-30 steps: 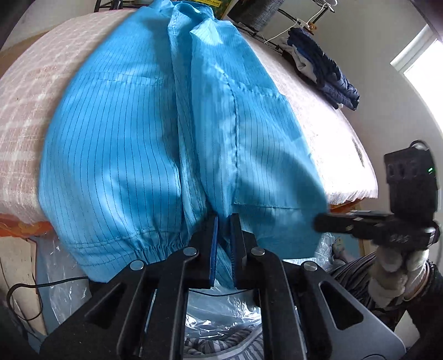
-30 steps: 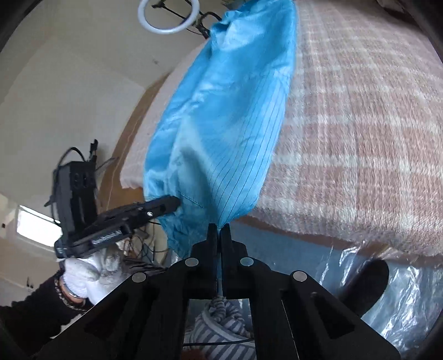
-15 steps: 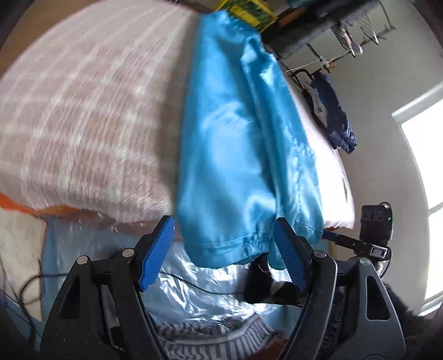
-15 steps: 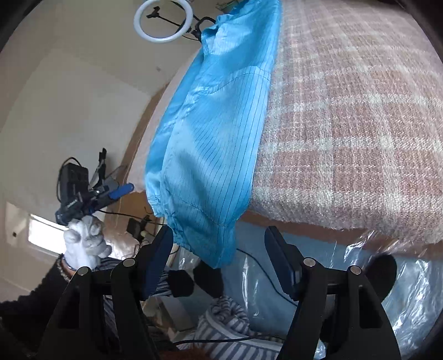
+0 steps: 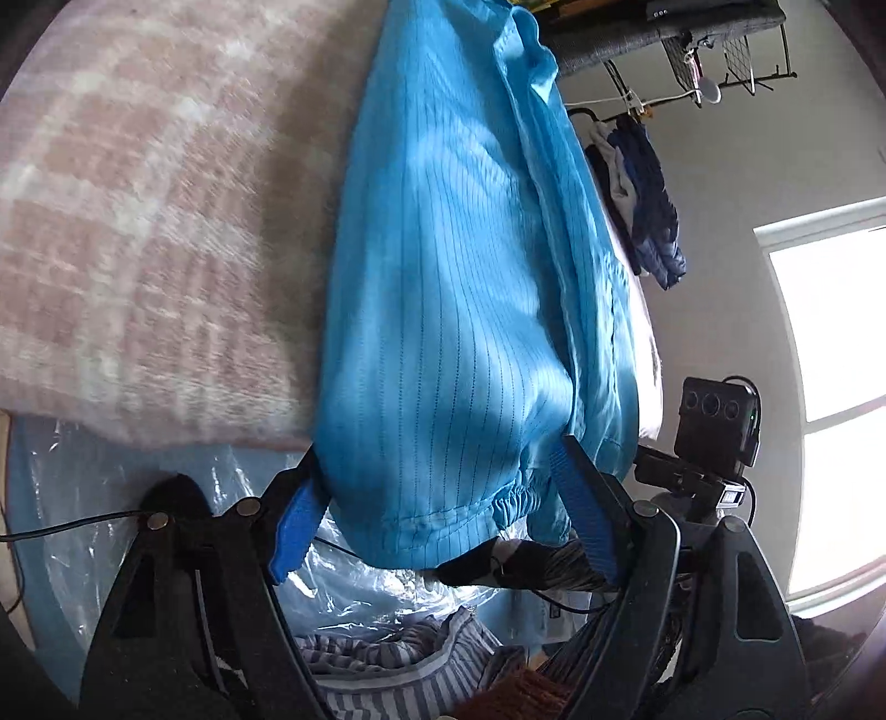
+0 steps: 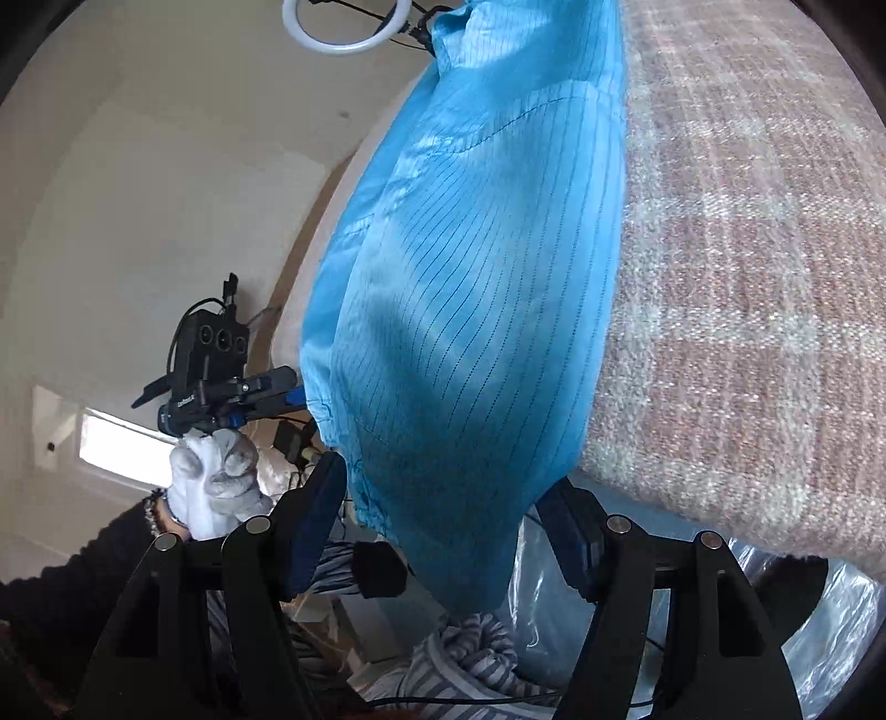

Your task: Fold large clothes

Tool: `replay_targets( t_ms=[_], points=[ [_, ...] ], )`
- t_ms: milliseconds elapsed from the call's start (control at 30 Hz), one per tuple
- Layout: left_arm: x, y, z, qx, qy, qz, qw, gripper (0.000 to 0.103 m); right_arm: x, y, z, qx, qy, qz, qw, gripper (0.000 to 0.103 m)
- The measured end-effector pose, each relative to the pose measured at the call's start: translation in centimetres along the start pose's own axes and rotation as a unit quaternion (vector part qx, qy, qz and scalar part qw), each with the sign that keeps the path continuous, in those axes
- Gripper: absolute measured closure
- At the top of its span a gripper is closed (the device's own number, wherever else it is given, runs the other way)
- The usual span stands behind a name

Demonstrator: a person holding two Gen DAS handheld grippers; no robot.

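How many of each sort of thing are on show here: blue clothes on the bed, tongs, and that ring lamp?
Blue garment hanging over the checked blanket: 1
Tongs, left tongs and right tongs, both open: 2
Ring lamp: 1
Total: 4

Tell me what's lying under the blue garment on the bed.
The blue garment lies on a pink plaid blanket, its cuffed end hanging over the edge above clear plastic wrap. Whatever sits directly beneath the fabric is covered.
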State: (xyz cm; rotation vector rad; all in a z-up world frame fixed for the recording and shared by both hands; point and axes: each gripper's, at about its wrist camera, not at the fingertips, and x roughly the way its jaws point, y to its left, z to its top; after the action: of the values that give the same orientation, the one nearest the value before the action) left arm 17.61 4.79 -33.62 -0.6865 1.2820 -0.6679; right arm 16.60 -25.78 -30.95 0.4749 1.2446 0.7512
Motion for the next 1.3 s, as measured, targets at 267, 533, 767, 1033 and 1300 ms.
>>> replay_targets(
  t_ms=[267, 533, 767, 1033, 1300],
  points=[
    [2.2, -1.1, -0.3, 0.013, 0.033, -0.017, 0.9992, 0.029, 1.6, 0.0, 0.3, -0.002, 0.021, 0.031, 0.999, 0.052],
    [0.3, -3.1, -0.8, 0.017, 0.025, -0.05, 0.9983, 0.089, 2.0, -0.2, 0.4, 0.014, 0.025, 0.076, 0.997, 0.093],
    [-2.9, -7.4, -0.1, 0.064, -0.037, -0.065, 0.9951, 0.095, 0.3, 0.9, 1.0, 0.023, -0.015, 0.116, 0.993, 0.096],
    [-4.6, -9.8, 3.0, 0.071, -0.08, -0.069, 0.9919, 0.096, -1.7, 2.2, 3.1, 0.038, -0.06, 0.122, 0.99, 0.096],
    [-4.5, -12.3, 8.7, 0.092, -0.116, -0.046, 0.9879, 0.096, -2.8, 3.3, 9.0, 0.021, -0.081, 0.06, 0.995, 0.096]
  ],
)
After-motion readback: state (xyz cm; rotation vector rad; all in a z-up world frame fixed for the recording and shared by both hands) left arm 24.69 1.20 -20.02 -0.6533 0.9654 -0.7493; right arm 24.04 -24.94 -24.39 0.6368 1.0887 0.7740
